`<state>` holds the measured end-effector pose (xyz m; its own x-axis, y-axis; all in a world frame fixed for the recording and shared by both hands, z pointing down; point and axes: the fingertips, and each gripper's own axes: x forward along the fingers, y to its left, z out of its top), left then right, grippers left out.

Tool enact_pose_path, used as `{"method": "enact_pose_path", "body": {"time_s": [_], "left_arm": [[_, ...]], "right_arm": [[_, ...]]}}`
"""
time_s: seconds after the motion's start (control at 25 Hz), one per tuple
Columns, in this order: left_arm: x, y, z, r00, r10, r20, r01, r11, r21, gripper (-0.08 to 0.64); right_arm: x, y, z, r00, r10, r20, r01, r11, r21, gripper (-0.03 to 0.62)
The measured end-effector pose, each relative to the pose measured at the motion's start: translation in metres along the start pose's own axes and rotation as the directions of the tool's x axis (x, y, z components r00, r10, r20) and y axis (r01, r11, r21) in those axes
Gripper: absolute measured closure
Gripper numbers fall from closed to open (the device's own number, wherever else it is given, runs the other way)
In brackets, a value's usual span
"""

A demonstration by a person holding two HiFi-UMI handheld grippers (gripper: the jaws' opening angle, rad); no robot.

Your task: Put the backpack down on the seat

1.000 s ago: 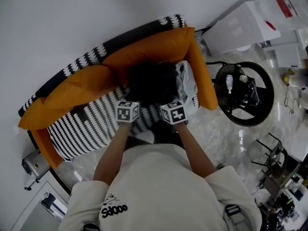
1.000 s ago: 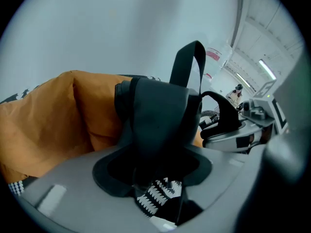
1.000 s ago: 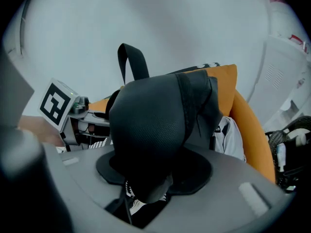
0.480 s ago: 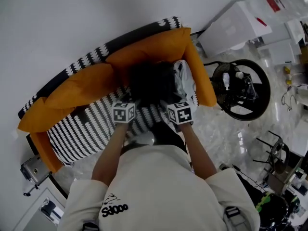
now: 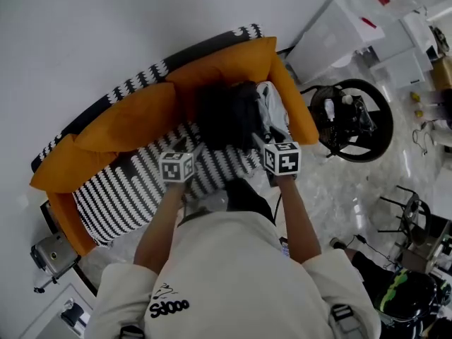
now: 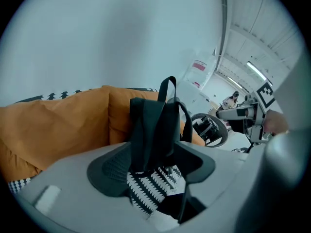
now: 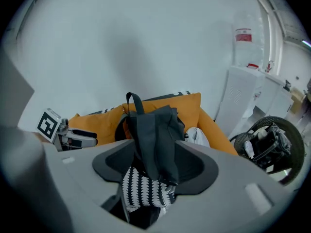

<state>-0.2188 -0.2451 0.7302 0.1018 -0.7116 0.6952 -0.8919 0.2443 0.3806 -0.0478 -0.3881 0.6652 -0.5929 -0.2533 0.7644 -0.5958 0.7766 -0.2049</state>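
Left claw (image 6: 153,174) and right claw (image 7: 155,171) gape, seemingly clear of backpack (image 5: 227,115) on seat (image 5: 134,182).

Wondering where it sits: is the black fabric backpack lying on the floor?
No, the black fabric backpack rests on the black-and-white patterned seat of the orange sofa.

The backpack (image 5: 229,115) stands on the seat (image 5: 120,189) near its right end, against the back cushions (image 5: 134,119). The left gripper (image 5: 188,148) and right gripper (image 5: 261,140) are before it.
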Motion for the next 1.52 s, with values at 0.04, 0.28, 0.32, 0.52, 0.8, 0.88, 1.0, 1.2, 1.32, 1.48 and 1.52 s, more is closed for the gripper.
{"method": "enact_pose_path", "body": {"time_s": [0.04, 0.28, 0.32, 0.52, 0.8, 0.88, 1.0, 1.2, 1.32, 1.48, 1.52], "left_arm": [[-0.008, 0.001, -0.001, 1.0, 0.001, 0.008, -0.001, 1.0, 0.003, 0.276], [-0.058, 0.007, -0.003, 0.997, 0.006, 0.079, -0.008, 0.999, 0.031, 0.298], [-0.066, 0.007, -0.004, 0.996, 0.008, 0.09, -0.011, 0.999, 0.037, 0.3], [-0.106, 0.005, 0.0, 0.989, 0.008, 0.148, -0.02, 0.997, 0.08, 0.311], [-0.167, -0.008, 0.001, 0.974, -0.001, 0.226, -0.029, 0.991, 0.132, 0.325], [-0.186, -0.013, 0.004, 0.968, -0.004, 0.252, -0.036, 0.988, 0.153, 0.332], [-0.214, -0.023, 0.007, 0.958, -0.009, 0.287, -0.047, 0.981, 0.188, 0.351], [-0.255, -0.047, 0.005, 0.946, -0.038, 0.322, -0.049, 0.965, 0.259, 0.396], [-0.279, -0.062, 0.005, 0.932, -0.068, 0.356, -0.045, 0.953, 0.3, 0.427], [-0.31, -0.078, 0.007, 0.908, -0.089, 0.409, -0.06, 0.939, 0.339, 0.466], [-0.318, -0.082, 0.008, 0.903, -0.096, 0.419, -0.064, 0.934, 0.351, 0.471]], "right_arm": [[-0.008, 0.002, 0.001, 1.0, -0.012, 0.016, 0.012, 1.0, -0.002, 0.328], [-0.058, 0.015, 0.001, 0.992, -0.06, 0.108, 0.062, 0.998, -0.007, 0.334], [-0.065, 0.017, -0.002, 0.991, -0.065, 0.114, 0.066, 0.998, -0.005, 0.336], [-0.1, 0.033, -0.016, 0.985, -0.086, 0.15, 0.086, 0.996, 0.003, 0.342], [-0.16, 0.058, -0.031, 0.969, -0.109, 0.221, 0.112, 0.994, 0.002, 0.365], [-0.177, 0.068, -0.033, 0.963, -0.106, 0.247, 0.112, 0.994, -0.009, 0.373], [-0.201, 0.088, -0.035, 0.953, -0.088, 0.289, 0.103, 0.994, -0.037, 0.388], [-0.242, 0.125, -0.037, 0.932, -0.081, 0.354, 0.118, 0.989, -0.084, 0.416], [-0.263, 0.145, -0.04, 0.92, -0.073, 0.385, 0.121, 0.987, -0.101, 0.423], [-0.289, 0.167, -0.043, 0.898, -0.074, 0.434, 0.139, 0.983, -0.121, 0.453], [-0.296, 0.172, -0.044, 0.891, -0.076, 0.447, 0.147, 0.981, -0.125, 0.46]]}}
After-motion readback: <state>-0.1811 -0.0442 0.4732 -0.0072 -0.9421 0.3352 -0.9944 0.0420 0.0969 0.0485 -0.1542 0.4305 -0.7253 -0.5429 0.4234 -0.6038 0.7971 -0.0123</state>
